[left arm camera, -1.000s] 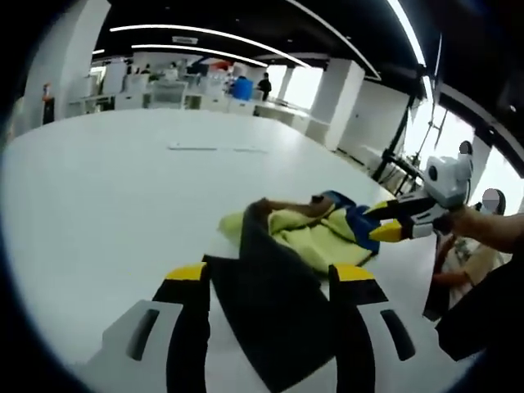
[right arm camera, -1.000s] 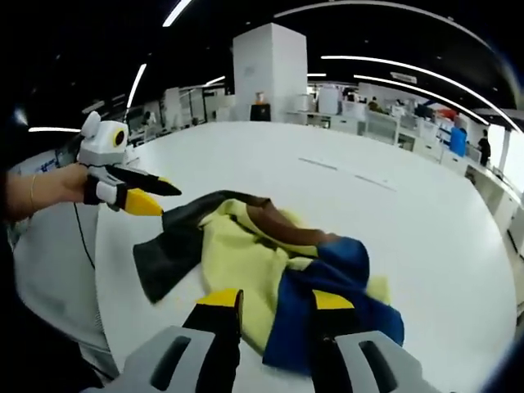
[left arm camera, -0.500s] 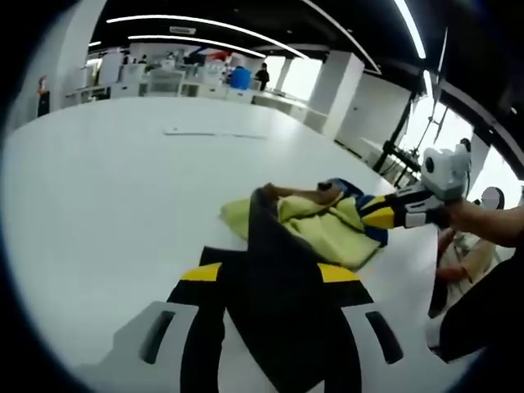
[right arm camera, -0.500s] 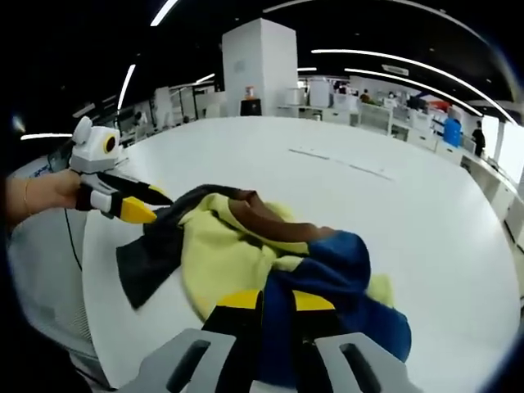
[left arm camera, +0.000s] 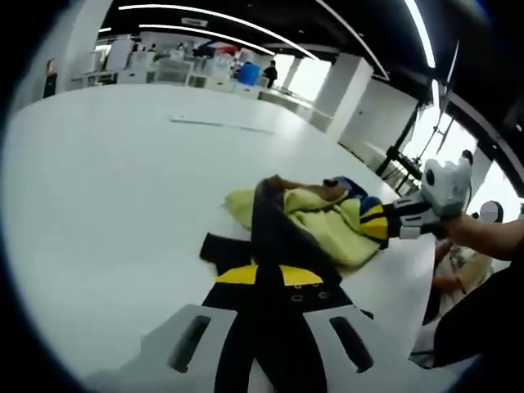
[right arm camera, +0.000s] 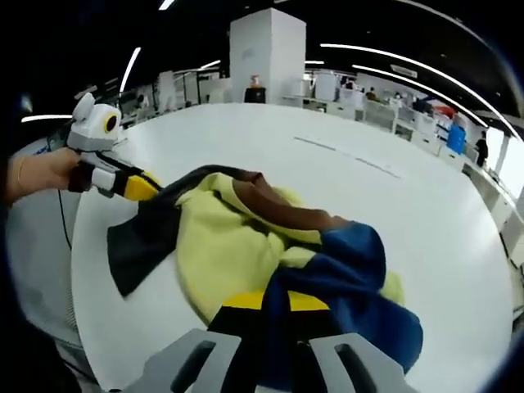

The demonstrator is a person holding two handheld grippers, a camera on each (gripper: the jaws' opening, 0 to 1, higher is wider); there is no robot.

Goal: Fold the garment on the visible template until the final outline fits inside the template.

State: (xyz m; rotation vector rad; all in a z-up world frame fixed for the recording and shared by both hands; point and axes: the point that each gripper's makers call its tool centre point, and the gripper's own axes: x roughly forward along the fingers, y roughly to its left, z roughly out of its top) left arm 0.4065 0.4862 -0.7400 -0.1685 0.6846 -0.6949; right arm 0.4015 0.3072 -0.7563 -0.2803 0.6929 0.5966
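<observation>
Garment point(right arm camera: 246, 246) lies bunched on the white table point(right arm camera: 393, 205), near the edge on my side. Colours: yellow body, brown collar band, blue part, dark grey part.

Right gripper view: my right gripper point(right arm camera: 275, 300) is clamped on the blue part at 6 o'clock, jaws together with cloth between them. Long axis of the garment runs from the blue end at 5 o'clock up to the grey end at 9 o'clock. My left gripper point(right arm camera: 144, 186) comes in at 9 o'clock, tips on the grey part; a hand point(right arm camera: 37, 173) holds it.

Left gripper view: my left gripper point(left arm camera: 268, 275) is clamped on the grey part point(left arm camera: 274, 237), which stretches from 6 o'clock toward centre. Yellow bulk sits just past it. Right gripper point(left arm camera: 378, 221) enters at 3 o'clock, tips at the blue part.
</observation>
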